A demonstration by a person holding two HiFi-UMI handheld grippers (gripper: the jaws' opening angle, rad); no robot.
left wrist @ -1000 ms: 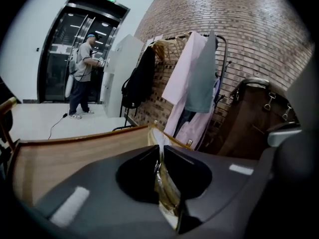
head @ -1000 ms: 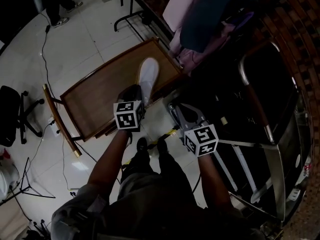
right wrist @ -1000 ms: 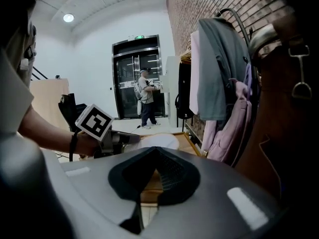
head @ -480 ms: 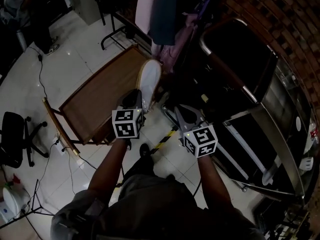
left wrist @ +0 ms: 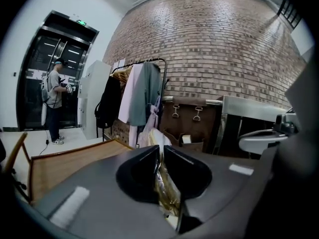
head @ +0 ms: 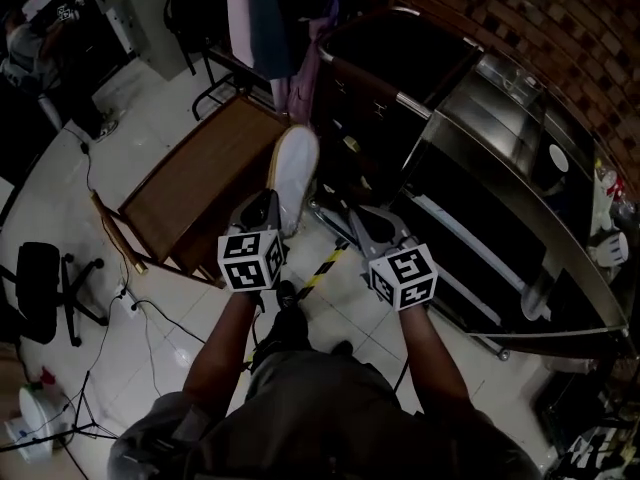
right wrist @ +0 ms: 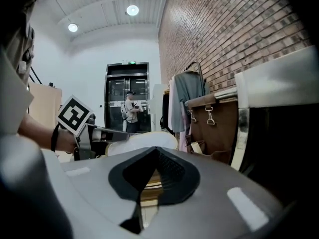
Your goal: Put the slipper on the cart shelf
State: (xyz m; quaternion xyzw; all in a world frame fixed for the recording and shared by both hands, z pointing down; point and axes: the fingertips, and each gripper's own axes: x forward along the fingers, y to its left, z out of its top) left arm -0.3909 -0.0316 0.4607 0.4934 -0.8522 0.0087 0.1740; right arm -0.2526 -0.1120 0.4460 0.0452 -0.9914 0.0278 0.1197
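Note:
In the head view a white slipper (head: 293,173) sticks out forward from my left gripper (head: 268,208), which is shut on its heel end. The slipper hangs over the near corner of a wooden table (head: 190,188). In the left gripper view the pale slipper (left wrist: 153,139) is pinched between the black jaws of my left gripper (left wrist: 161,152). My right gripper (head: 365,226) is beside it, jaws together and empty; its own view shows my right gripper (right wrist: 155,153) with the slipper (right wrist: 144,139) off to its left. The steel cart (head: 480,183) with dark shelves stands to the right.
A brown case (left wrist: 187,118) sits between the clothes rack (left wrist: 142,88) and the cart. A person (left wrist: 56,101) stands by the lift doors. An office chair (head: 40,288) and cables (head: 150,313) are on the floor at left, striped tape (head: 322,271) by the feet.
The view has swung right, so the cart fills more of it. The left gripper has carried the slipper from over the wooden table to its right corner, nearer the cart.

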